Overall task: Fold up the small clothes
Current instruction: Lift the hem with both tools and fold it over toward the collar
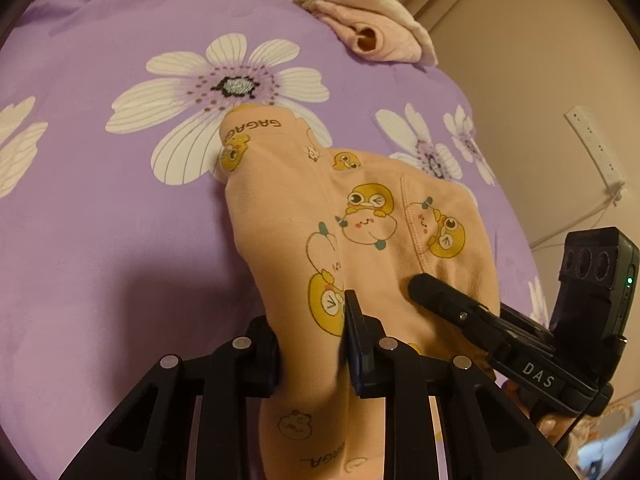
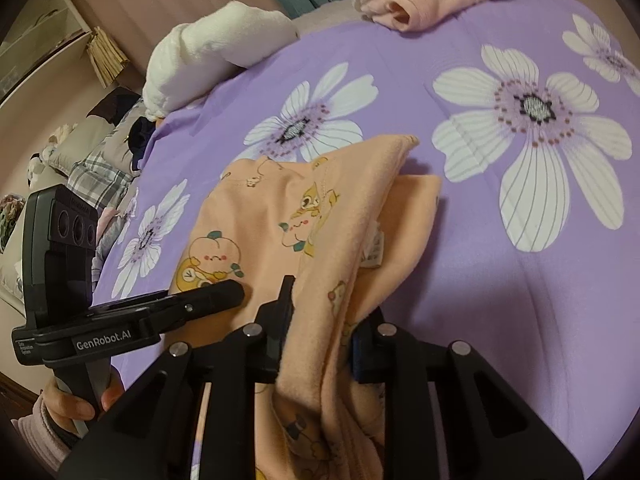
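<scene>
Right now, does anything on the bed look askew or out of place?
Nothing is damaged or spilled. The peach garment lies bunched, its white care label exposed, gripped by both claws. A pink garment sits at the bedspread's far edge.

The lower part of the peach garment (image 1: 360,240) runs under the left gripper (image 1: 310,344) and off the bottom edge, so its printed lettering there is cut short, and how much cloth the pads pinch is hidden. In the right wrist view the cloth covers the inner face of the right gripper (image 2: 320,336), and the small white label (image 2: 374,250) is too blurred to read. The clutter (image 2: 80,152) beyond the bed (image 2: 520,320) is too small to make out.
</scene>
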`<state>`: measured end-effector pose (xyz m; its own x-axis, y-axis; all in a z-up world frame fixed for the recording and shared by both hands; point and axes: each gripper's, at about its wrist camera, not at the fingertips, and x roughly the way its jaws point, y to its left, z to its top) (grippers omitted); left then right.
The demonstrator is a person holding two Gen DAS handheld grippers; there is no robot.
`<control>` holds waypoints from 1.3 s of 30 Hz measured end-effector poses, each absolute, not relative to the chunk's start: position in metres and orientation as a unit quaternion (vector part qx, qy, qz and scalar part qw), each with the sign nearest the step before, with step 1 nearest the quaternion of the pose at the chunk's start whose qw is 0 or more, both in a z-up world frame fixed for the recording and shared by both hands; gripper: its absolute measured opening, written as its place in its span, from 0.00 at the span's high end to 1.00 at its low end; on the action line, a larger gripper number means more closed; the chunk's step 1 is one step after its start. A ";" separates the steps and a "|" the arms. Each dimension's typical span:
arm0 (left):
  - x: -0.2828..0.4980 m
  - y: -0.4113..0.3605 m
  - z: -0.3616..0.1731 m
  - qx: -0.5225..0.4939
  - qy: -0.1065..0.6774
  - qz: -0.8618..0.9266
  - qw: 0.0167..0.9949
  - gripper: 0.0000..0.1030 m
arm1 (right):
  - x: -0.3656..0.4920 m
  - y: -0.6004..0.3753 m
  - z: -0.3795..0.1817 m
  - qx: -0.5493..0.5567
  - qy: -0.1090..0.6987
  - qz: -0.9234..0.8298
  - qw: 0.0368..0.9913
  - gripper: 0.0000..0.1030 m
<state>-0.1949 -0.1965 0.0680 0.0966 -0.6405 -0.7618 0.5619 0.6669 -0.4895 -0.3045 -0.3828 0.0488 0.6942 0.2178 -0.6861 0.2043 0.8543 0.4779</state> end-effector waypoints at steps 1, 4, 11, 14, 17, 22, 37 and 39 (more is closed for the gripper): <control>-0.196 -0.195 0.071 -0.038 0.534 -0.406 0.741 0.77 | -0.305 -0.381 0.051 0.269 0.388 0.005 0.882 0.79; -0.200 -0.189 0.078 -0.039 0.527 -0.406 0.746 0.77 | -0.309 -0.371 0.062 0.262 0.380 0.013 0.887 0.79; -0.205 -0.165 0.096 -0.042 0.507 -0.399 0.763 0.77 | -0.310 -0.347 0.083 0.247 0.366 0.028 0.897 0.79; -0.203 -0.152 0.102 -0.044 0.501 -0.392 0.771 0.77 | -0.305 -0.335 0.090 0.239 0.363 0.038 0.900 0.79; -0.198 -0.137 0.108 -0.046 0.494 -0.383 0.779 0.77 | -0.296 -0.323 0.096 0.233 0.361 0.050 0.902 0.79; -0.186 -0.111 0.108 -0.048 0.494 -0.360 0.790 0.77 | -0.274 -0.301 0.098 0.231 0.362 0.070 0.900 0.79; -0.154 -0.080 0.066 -0.051 0.535 -0.306 0.785 0.77 | -0.222 -0.267 0.057 0.238 0.417 0.085 0.873 0.77; -0.153 -0.078 0.064 -0.054 0.538 -0.305 0.784 0.77 | -0.221 -0.271 0.052 0.245 0.422 0.081 0.869 0.76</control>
